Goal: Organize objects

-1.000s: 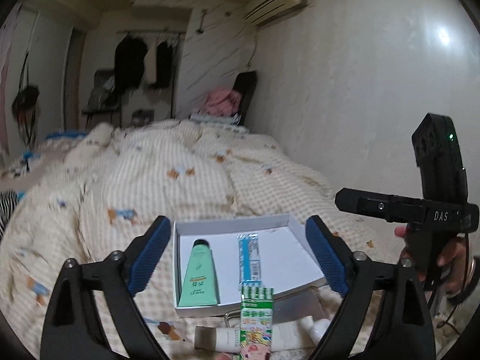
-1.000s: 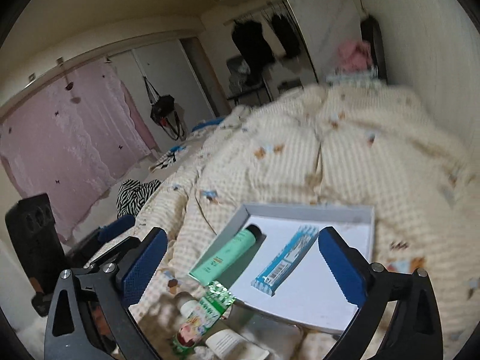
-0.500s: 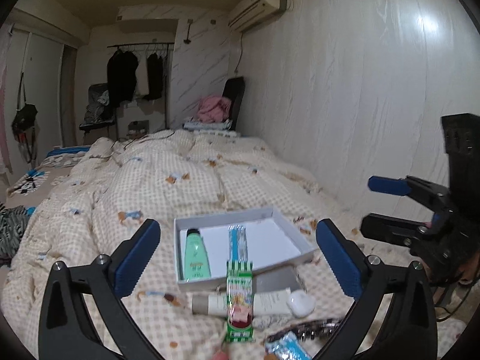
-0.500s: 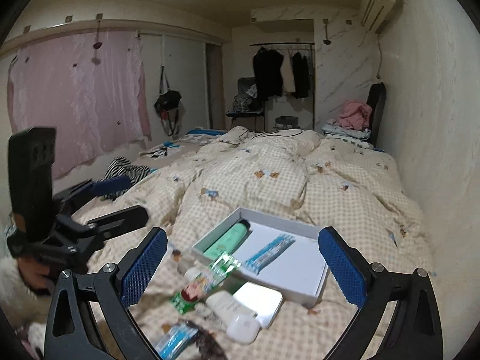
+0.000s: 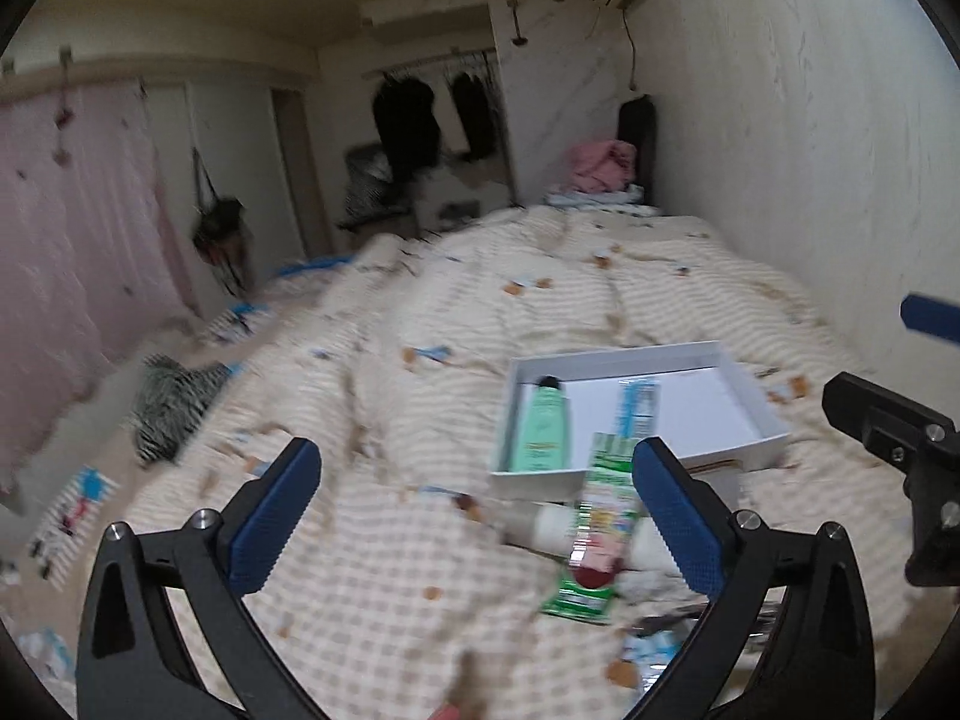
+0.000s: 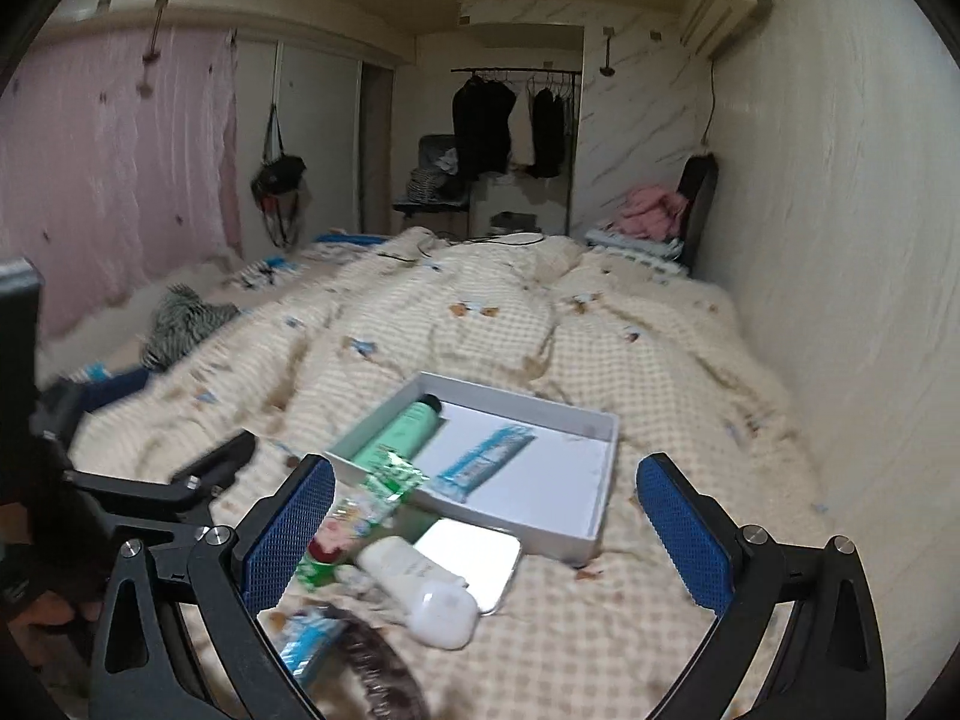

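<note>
A white open box (image 5: pixel 753 387) (image 6: pixel 607 480) lies on the checked quilt. Inside it are a green tube (image 5: pixel 543 426) (image 6: pixel 402 432) and a blue packet (image 5: pixel 639 405) (image 6: pixel 486 459). In front of the box lie a green printed sachet (image 5: pixel 600 516) (image 6: pixel 360 507), a white tube (image 5: pixel 549 525) (image 6: pixel 399 564), a small white case (image 6: pixel 444 606), a shiny flat tin (image 6: pixel 477 549), a small blue packet (image 6: pixel 306 642) and a dark hairband (image 6: pixel 384 669). My left gripper (image 5: pixel 477 516) is open and empty, left of the pile. My right gripper (image 6: pixel 486 531) hovers open and empty above the pile.
The bed's quilt (image 6: pixel 480 324) stretches far back to a chair with pink clothes (image 6: pixel 651 210). A white wall (image 6: pixel 840 240) runs along the right side. A striped cloth (image 5: pixel 171 402) lies at the bed's left edge. A pink curtain (image 6: pixel 108 168) hangs left.
The left wrist view has swung left, so the box now sits right of its fingers. Both grippers have drawn back from the box, the right one levelling out. Both stay open and empty.
</note>
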A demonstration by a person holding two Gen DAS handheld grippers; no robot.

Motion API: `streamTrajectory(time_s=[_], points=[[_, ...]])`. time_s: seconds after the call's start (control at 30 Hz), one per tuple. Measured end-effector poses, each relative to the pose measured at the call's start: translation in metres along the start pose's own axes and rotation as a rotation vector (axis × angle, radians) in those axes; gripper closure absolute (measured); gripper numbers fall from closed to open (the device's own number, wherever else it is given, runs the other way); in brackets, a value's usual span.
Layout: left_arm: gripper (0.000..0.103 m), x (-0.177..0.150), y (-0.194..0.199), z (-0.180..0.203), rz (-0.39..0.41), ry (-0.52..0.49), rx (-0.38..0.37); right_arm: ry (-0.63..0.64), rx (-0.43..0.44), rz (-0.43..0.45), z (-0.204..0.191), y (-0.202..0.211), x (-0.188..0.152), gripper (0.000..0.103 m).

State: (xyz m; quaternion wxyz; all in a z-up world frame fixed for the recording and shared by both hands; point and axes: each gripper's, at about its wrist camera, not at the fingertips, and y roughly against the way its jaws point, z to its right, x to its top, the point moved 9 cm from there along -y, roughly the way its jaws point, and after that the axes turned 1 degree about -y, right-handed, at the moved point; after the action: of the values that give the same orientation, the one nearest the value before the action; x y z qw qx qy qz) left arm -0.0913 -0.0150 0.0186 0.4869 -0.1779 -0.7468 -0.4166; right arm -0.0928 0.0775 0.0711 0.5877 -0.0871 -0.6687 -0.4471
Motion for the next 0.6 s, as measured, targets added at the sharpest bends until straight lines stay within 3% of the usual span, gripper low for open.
streamTrajectory(time_s=[0.1, 0.27, 0.4, 0.5, 0.6], points=[[0.000, -0.014, 0.009, -0.008, 0.060, -0.041, 0.118, 0.018, 0.010, -0.014, -0.016, -0.017, 0.004, 0.001], [0.000, -0.038, 0.010, -0.021, 0.042, -0.050, 0.190, -0.113, 0.117, -0.053, -0.012, -0.030, 0.011, 0.001], [0.000, -0.027, 0.016, -0.015, 0.086, -0.030, 0.099, -0.111, 0.117, -0.038, -0.003, -0.022, 0.012, 0.001], [0.000, -0.013, 0.021, 0.000, 0.120, -0.064, -0.010, -0.098, 0.110, -0.055, 0.007, -0.030, -0.004, 0.001], [0.000, 0.003, 0.030, 0.012, 0.166, -0.115, -0.087, -0.124, 0.158, -0.084, 0.008, -0.034, -0.018, 0.001]])
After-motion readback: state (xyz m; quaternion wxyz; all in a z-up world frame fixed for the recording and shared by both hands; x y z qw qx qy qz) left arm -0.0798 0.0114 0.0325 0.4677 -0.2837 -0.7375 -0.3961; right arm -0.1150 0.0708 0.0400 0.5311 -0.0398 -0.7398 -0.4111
